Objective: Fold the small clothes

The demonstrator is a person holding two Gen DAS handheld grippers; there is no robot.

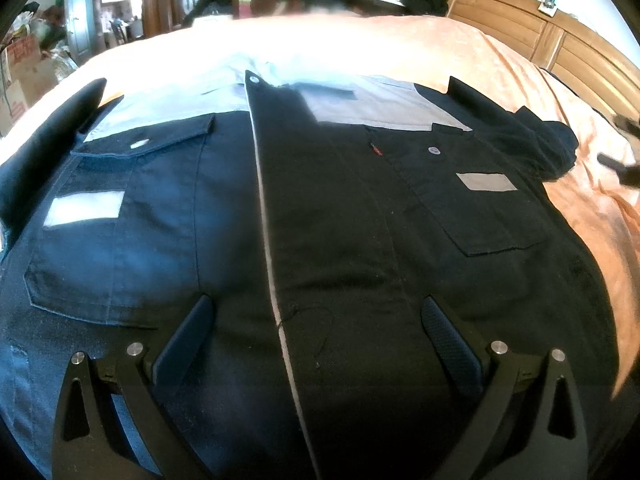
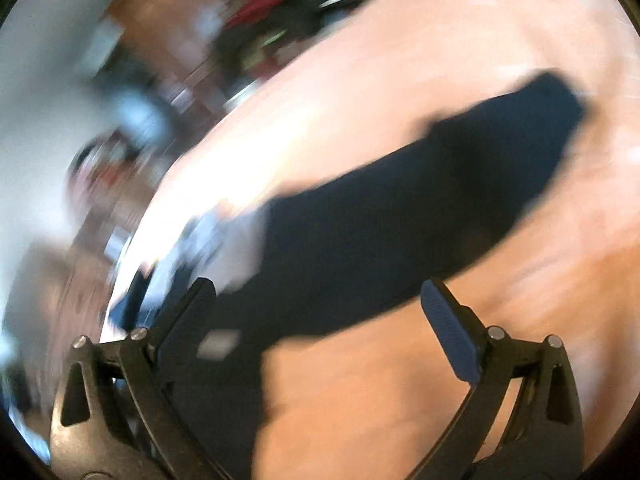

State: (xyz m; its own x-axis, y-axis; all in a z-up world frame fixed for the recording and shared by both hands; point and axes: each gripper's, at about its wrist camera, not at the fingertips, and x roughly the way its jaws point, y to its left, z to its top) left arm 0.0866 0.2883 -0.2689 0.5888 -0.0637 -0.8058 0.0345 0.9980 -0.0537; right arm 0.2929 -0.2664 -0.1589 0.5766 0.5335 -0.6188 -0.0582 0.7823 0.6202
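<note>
Looking through the left wrist camera, I found the dark jacket (image 1: pixel 320 220) spread front-up and flat on the peach bedspread (image 1: pixel 460 44), its front edge running down the centre, with the left gripper (image 1: pixel 316 312) held over the lower front, fingers spread wide and holding nothing. Through the right wrist camera, heavily blurred, I saw the right gripper (image 2: pixel 320 300) with its fingers likewise apart and empty above the jacket's outstretched sleeve (image 2: pixel 420 208). I judged the main risk to be a mistimed pinch, catching bedspread with the sleeve and dragging the flat jacket askew.
</note>
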